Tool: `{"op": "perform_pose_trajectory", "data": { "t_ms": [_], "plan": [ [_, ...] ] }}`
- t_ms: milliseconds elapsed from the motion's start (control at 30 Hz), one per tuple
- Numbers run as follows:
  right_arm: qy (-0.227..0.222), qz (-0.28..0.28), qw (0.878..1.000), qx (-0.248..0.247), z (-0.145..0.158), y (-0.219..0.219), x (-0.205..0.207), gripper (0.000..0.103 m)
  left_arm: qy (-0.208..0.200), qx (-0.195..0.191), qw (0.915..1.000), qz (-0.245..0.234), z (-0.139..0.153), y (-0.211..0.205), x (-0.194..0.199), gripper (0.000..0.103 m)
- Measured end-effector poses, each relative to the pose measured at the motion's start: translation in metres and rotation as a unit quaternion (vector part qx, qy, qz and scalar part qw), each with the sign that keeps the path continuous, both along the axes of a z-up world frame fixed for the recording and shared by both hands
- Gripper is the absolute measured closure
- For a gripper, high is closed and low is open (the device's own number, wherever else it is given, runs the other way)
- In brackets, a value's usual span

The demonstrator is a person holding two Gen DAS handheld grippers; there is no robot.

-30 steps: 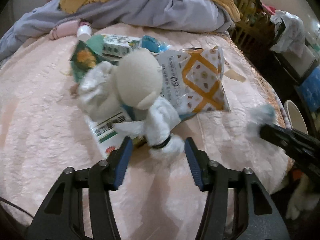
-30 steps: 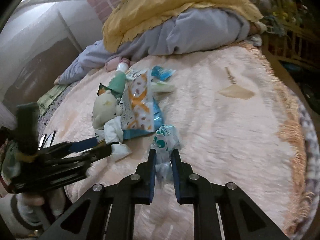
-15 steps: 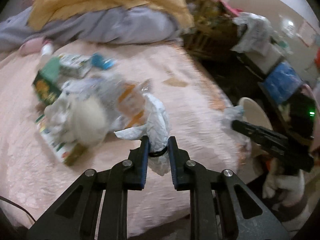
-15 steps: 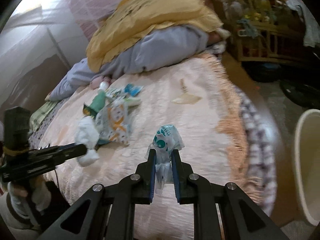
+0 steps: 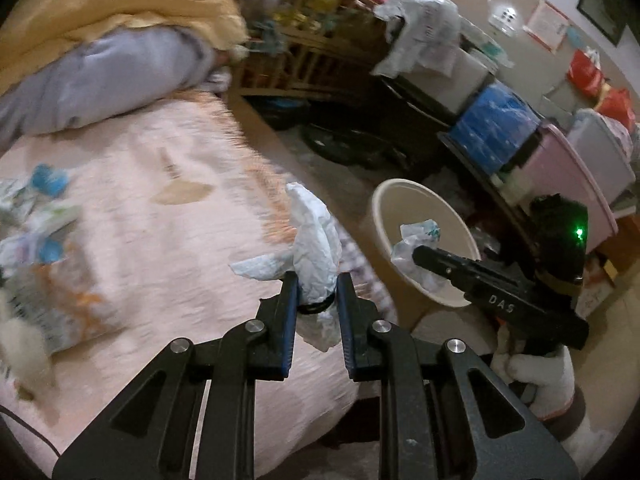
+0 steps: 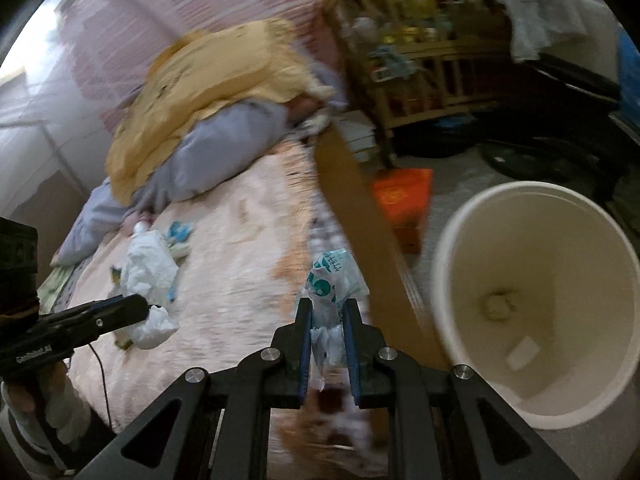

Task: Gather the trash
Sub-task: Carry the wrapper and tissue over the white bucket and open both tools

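Both tongs clamp trash: left tongs (image 5: 317, 294) pinch a white crumpled bag (image 5: 316, 240), right tongs (image 6: 327, 322) a teal-print wrapper (image 6: 332, 276). Bucket (image 6: 444, 264) sits lower right of frame; your right hand is nearer.

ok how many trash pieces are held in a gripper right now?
2. A white tied plastic bag in the left gripper; a clear green-printed wrapper in the right gripper, near the bin. More lies on the bed.
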State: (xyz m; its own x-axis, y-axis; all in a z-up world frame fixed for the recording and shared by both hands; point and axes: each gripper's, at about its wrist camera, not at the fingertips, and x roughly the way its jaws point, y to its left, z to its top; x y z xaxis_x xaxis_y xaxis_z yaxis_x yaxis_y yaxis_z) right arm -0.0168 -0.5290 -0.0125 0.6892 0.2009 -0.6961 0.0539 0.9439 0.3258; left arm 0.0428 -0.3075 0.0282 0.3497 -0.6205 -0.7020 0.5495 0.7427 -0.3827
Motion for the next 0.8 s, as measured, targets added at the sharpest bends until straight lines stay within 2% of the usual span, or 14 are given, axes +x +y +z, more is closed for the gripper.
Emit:
{"op": "perform_pose_trajectory", "data": {
  "t_ms": [267, 433, 800],
  "plan": [
    [0.015, -0.081, 0.997, 0.003, -0.008, -0.069, -0.014, 0.089, -0.003, 0.004, 0.9985, -0.055, -0.002, -0.077, 0.004, 0.086],
    [0.023, -0.117, 0.993, 0.009, -0.014, -0.102, -0.018, 0.089, 0.012, -0.016, 0.9961, -0.085, -0.007, -0.118, 0.013, 0.086],
    [0.029, -0.167, 0.985, -0.008, -0.027, -0.134, -0.018, 0.089, 0.021, -0.014, 0.9941, -0.106, -0.025, -0.167, 0.025, 0.086]
  ]
}}
